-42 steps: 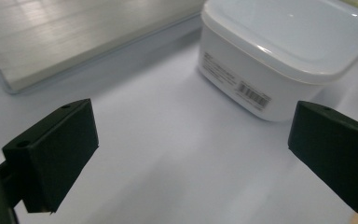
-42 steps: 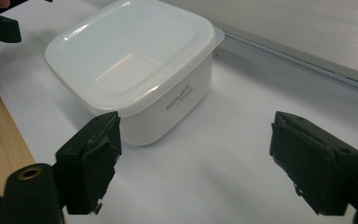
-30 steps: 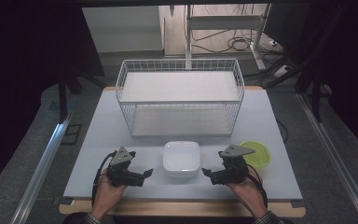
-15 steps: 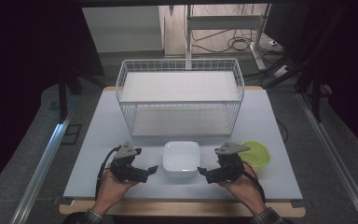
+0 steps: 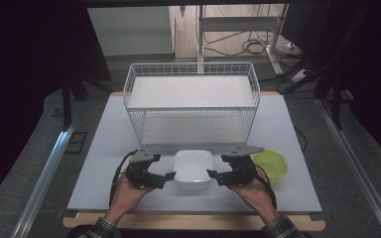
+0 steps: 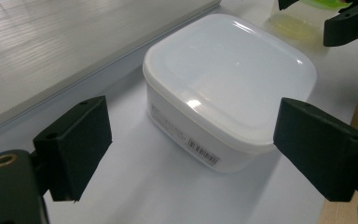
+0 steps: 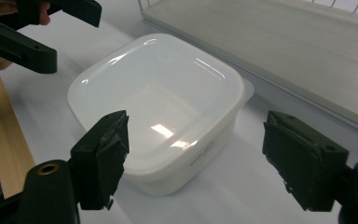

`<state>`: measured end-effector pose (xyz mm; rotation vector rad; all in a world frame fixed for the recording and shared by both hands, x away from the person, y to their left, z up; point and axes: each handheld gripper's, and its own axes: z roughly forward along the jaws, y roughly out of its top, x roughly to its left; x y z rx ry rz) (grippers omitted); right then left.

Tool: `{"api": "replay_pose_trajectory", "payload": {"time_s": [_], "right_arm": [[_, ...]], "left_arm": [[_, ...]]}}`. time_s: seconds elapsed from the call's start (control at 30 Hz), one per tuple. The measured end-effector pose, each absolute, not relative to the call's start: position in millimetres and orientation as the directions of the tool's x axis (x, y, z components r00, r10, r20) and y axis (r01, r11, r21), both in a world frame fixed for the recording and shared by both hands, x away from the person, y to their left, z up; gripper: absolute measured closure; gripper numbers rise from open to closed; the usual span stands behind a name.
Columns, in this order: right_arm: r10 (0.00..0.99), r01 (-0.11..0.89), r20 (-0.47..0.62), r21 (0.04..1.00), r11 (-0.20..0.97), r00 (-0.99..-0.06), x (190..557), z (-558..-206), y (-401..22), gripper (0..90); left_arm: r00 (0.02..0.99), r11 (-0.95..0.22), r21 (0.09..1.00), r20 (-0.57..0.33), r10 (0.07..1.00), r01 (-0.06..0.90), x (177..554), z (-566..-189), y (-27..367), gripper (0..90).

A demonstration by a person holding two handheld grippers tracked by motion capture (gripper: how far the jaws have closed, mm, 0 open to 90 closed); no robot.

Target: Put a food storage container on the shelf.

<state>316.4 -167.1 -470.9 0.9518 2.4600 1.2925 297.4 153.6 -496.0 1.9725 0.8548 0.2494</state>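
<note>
The lidded white square plastic container (image 5: pixel 193 166) sits at the desk's (image 5: pixel 104 148) near middle. The left gripper (image 5: pixel 167 175) and right gripper (image 5: pixel 213 173) flank it, fingers open and just narrowing, nothing between them. Best approach level, pinching opposite walls evenly.

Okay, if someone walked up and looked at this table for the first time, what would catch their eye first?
Probably the white lidded container at the near middle of the table, flanked by the left gripper and the right gripper, both open, their jaws having just been closing without touching it. Behind it stands a big white wire basket, and a lime-green lid lies to the right.
</note>
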Motion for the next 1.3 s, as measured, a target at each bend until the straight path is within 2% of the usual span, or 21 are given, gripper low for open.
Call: {"api": "replay_pose_trajectory", "payload": {"time_s": [0.1,0.33,0.53,0.63,0.73,0.8,0.9,0.97,1.0,1.03,1.2,1.23,1.3], "right_arm": [[0.631,0.478,0.138,0.778,0.407,-0.763,323.8,-475.1,-163.4,24.3],[0.623,0.511,0.176,0.755,0.411,-0.762,336.8,-481.3,-156.6,22.7],[0.608,0.546,0.219,0.721,0.426,-0.763,343.0,-488.7,-151.4,21.7],[0.581,0.583,0.288,0.696,0.419,-0.762,343.7,-490.3,-151.3,26.0],[0.581,0.598,0.305,0.685,0.416,-0.754,341.2,-490.0,-151.9,28.1],[0.586,0.599,0.301,0.684,0.417,-0.752,337.7,-487.7,-153.1,33.3],[0.607,0.606,0.297,0.688,0.399,-0.737,331.7,-483.3,-157.9,44.9],[0.617,0.621,0.315,0.689,0.374,-0.721,328.4,-481.4,-162.9,52.1],[0.617,0.621,0.315,0.689,0.374,-0.721,328.4,-481.4,-162.9,52.1],[0.618,0.662,0.374,0.670,0.335,-0.691,327.1,-481.0,-168.4,59.4],[0.616,0.707,0.449,0.656,0.264,-0.647,325.8,-481.0,-175.1,68.0],[0.618,0.724,0.475,0.649,0.234,-0.627,325.4,-479.4,-176.7,72.2],[0.622,0.724,0.478,0.653,0.222,-0.621,324.3,-478.3,-176.5,74.1]], "left_arm": [[0.736,-0.317,0.820,-0.173,0.655,0.476,304.2,-497.3,149.2,16.1],[0.743,-0.348,0.796,-0.180,0.645,0.495,318.1,-505.1,136.9,14.9],[0.752,-0.319,0.791,-0.250,0.610,0.522,324.9,-510.2,136.0,15.6],[0.766,-0.315,0.769,-0.329,0.552,0.557,325.2,-513.9,132.7,16.0],[0.759,-0.320,0.761,-0.326,0.564,0.565,321.6,-512.3,129.4,14.9],[0.754,-0.342,0.746,-0.315,0.576,0.572,316.7,-508.6,128.6,16.1],[0.745,-0.342,0.735,-0.322,0.585,0.586,312.5,-505.7,129.7,25.4],[0.732,-0.333,0.739,-0.304,0.610,0.585,303.9,-499.3,133.8,35.7],[0.732,-0.333,0.739,-0.304,0.610,0.585,303.9,-499.3,133.8,42.8],[0.720,-0.323,0.736,-0.308,0.622,0.595,301.8,-497.2,134.7,47.2],[0.676,-0.261,0.731,-0.352,0.647,0.631,296.2,-493.5,140.1,62.6],[0.662,-0.240,0.735,-0.355,0.661,0.634,294.2,-492.3,141.6,64.7],[0.651,-0.221,0.736,-0.366,0.666,0.640,293.1,-492.0,142.2,67.4]]}}
